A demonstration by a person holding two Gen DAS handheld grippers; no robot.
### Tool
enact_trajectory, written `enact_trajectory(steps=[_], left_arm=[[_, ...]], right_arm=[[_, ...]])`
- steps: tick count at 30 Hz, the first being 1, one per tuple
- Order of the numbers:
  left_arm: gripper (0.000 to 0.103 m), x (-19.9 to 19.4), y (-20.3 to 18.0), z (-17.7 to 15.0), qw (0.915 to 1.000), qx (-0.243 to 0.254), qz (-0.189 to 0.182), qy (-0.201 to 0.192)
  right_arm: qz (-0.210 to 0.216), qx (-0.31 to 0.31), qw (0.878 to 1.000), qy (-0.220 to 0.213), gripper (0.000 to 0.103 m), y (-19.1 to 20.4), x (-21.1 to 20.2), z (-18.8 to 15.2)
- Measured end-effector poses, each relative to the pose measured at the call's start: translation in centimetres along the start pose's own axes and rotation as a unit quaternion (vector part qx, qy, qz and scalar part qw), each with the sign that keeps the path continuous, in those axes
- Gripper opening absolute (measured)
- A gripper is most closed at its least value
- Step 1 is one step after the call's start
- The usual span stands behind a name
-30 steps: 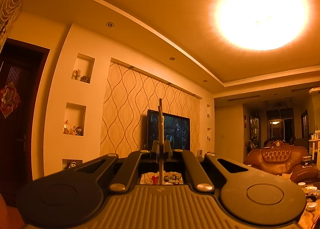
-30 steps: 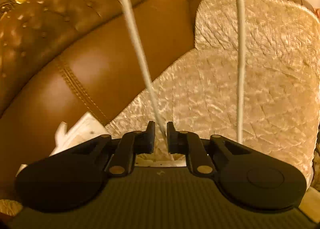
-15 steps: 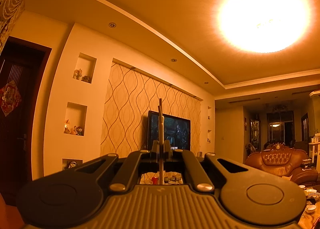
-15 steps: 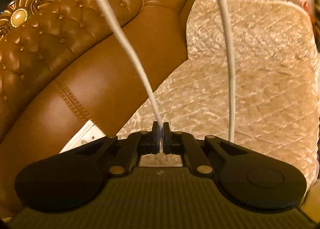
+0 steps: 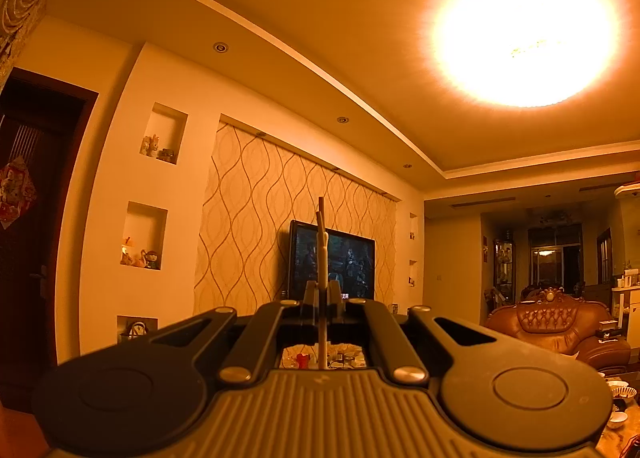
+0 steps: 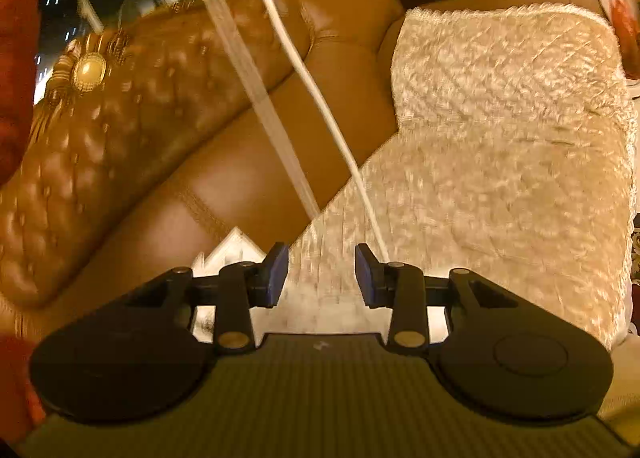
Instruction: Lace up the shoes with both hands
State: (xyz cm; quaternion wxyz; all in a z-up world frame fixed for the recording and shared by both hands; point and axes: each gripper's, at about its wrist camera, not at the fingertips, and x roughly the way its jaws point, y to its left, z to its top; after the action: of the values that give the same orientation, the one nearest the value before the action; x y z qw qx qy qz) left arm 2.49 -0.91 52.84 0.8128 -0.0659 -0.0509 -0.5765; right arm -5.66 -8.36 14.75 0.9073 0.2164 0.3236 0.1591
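Observation:
In the left wrist view my left gripper (image 5: 321,294) is shut on a white shoelace (image 5: 322,250). Its stiff tip sticks straight up above the closed fingers. It is held up and points slightly upward into the room. In the right wrist view my right gripper (image 6: 320,274) has its jaws opening, with a wide gap and nothing pressed between the pads. Two white lace strands run down from the top. One blurred strand (image 6: 248,97) ends just above the gap. The other (image 6: 320,105) passes behind the right finger (image 6: 368,274). No shoe is in view.
A brown tufted leather sofa (image 6: 120,129) with a cream quilted seat cover (image 6: 500,145) lies below the right gripper. The left wrist view shows a wall with a television (image 5: 348,262), niches, a bright ceiling lamp (image 5: 524,33) and another leather sofa (image 5: 552,322).
The right gripper's jaws have parted and released the lace they pinched. The right hand has shifted, so the sofa and strands look blurred. The left gripper has stayed still, shut on its lace.

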Motion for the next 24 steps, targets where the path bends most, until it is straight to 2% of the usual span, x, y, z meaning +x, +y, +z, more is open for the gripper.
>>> enact_trajectory(steps=[3,6,10,14,15,17,20,24], left_arm=[[0.002,0.3,-0.4,0.1,1.0000,0.006,0.000,0.004],[0.002,0.4,-0.9,0.2,0.9999,0.011,-0.002,0.006],[0.002,0.7,-1.4,0.2,0.9999,0.013,-0.005,0.008],[0.002,0.7,-2.1,0.2,0.9998,0.016,-0.005,0.012],[0.002,0.7,-2.2,0.2,0.9997,0.018,-0.005,0.014],[0.002,0.7,-2.3,0.1,0.9997,0.019,-0.004,0.016],[0.002,0.6,-2.3,0.1,0.9997,0.017,-0.004,0.015],[0.002,0.6,-2.3,-0.1,0.9998,0.014,-0.004,0.016]], right_arm=[[-0.012,-0.014,1.000,0.021,0.043,0.4,1.3,-0.9],[-0.013,-0.014,1.000,0.016,0.043,1.0,2.7,-1.1],[-0.071,-0.032,0.997,0.009,0.043,2.2,5.5,-0.5],[-0.091,-0.042,0.995,0.023,0.043,2.0,8.9,-0.4],[-0.094,-0.046,0.994,0.028,0.041,2.0,9.7,-0.5],[-0.096,-0.045,0.994,0.033,0.006,2.0,10.6,-0.9],[-0.101,-0.042,0.993,0.034,0.004,2.0,11.0,-1.4],[-0.079,0.005,0.997,-0.002,0.003,1.8,9.4,-0.9]])
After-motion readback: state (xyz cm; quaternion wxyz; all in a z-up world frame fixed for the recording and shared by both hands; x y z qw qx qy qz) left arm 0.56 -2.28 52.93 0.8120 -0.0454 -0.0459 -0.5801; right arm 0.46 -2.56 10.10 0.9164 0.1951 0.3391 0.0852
